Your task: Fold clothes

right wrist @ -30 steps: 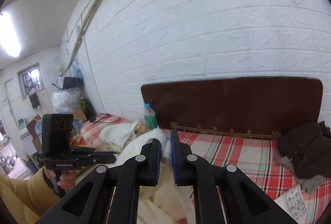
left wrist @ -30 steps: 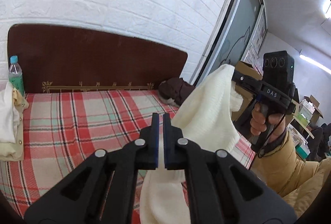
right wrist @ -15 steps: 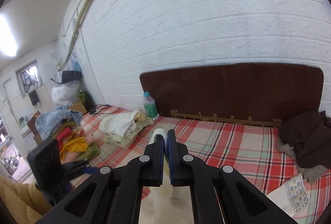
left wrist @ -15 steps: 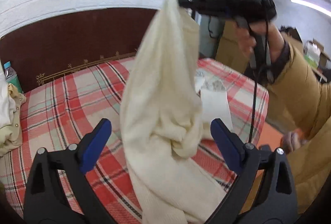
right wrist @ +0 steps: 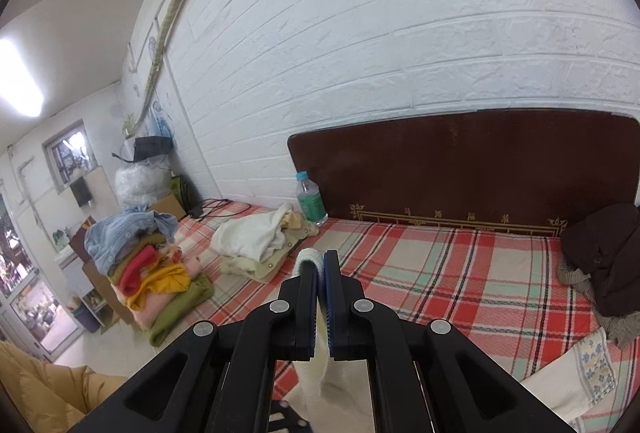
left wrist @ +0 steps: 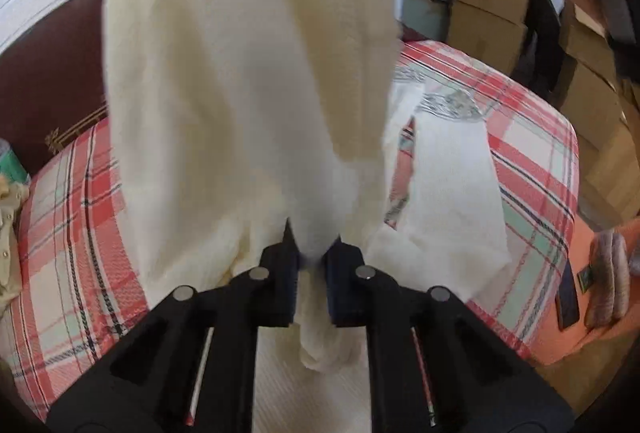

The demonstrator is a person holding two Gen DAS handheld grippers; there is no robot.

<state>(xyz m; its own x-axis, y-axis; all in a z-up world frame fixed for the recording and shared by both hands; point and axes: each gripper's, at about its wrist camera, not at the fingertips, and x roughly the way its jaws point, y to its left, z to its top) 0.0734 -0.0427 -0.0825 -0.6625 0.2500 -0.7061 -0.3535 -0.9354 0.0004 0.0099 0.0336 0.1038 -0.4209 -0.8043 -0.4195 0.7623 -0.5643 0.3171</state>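
A cream knit garment (left wrist: 240, 81) hangs in front of the left wrist camera, filling most of the view above the plaid bed (left wrist: 72, 201). My left gripper (left wrist: 310, 253) is shut on a lower fold of it. My right gripper (right wrist: 319, 265) is shut on the garment's ribbed edge (right wrist: 308, 256), and the cloth hangs down between its fingers (right wrist: 320, 373). The right gripper itself is out of the left wrist view.
A white patterned cloth (left wrist: 452, 169) lies on the bed at right. Folded pale clothes (right wrist: 260, 241) and a water bottle (right wrist: 311, 203) sit by the headboard (right wrist: 460, 169). A colourful clothes stack (right wrist: 148, 273) is at left, dark clothes (right wrist: 604, 257) at right. Cardboard boxes (left wrist: 488, 21) stand beyond the bed.
My left gripper, open half a second ago, has moved in and closed on the hanging garment. The right gripper stays shut on its edge and has dropped a little.
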